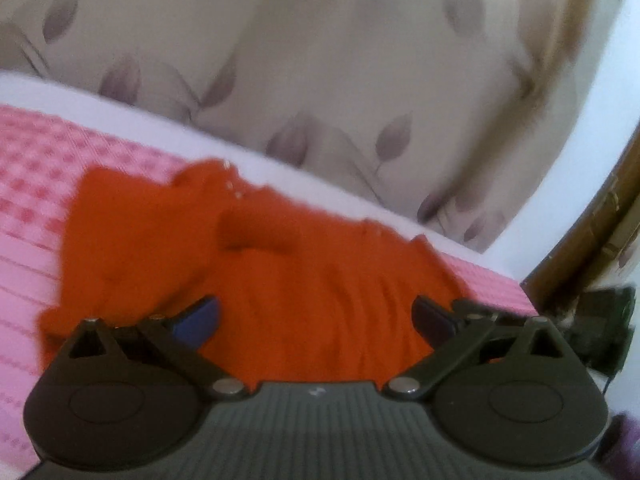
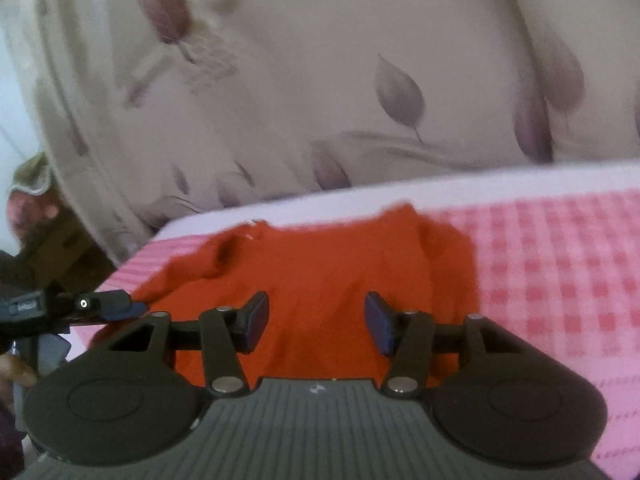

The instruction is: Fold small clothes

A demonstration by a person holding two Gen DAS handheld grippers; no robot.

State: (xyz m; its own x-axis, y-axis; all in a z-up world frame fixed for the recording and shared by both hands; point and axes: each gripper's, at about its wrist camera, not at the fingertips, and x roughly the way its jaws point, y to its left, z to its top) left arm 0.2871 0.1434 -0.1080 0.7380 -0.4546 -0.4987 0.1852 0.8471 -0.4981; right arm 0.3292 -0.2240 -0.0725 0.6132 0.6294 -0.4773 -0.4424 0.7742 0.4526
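Note:
A small orange-red garment [image 1: 256, 264] lies rumpled on a pink checked cloth [image 1: 36, 184], with a sleeve folded over near its top. My left gripper [image 1: 316, 320] is open just above the garment's near edge, its jaws wide apart and empty. In the right wrist view the same garment [image 2: 320, 264] lies flat near the surface's far corner. My right gripper [image 2: 316, 322] is open over its near part, holding nothing. The left gripper's fingers [image 2: 116, 304] show at the left edge of that view, at the garment's left corner.
The pink checked cloth [image 2: 560, 264] covers a white-edged surface [image 2: 480, 184]. A beige curtain with purple leaf print [image 1: 320, 60] hangs close behind it. A brown wooden frame [image 1: 580, 240] and dark clutter [image 1: 600, 320] stand past the surface's right end.

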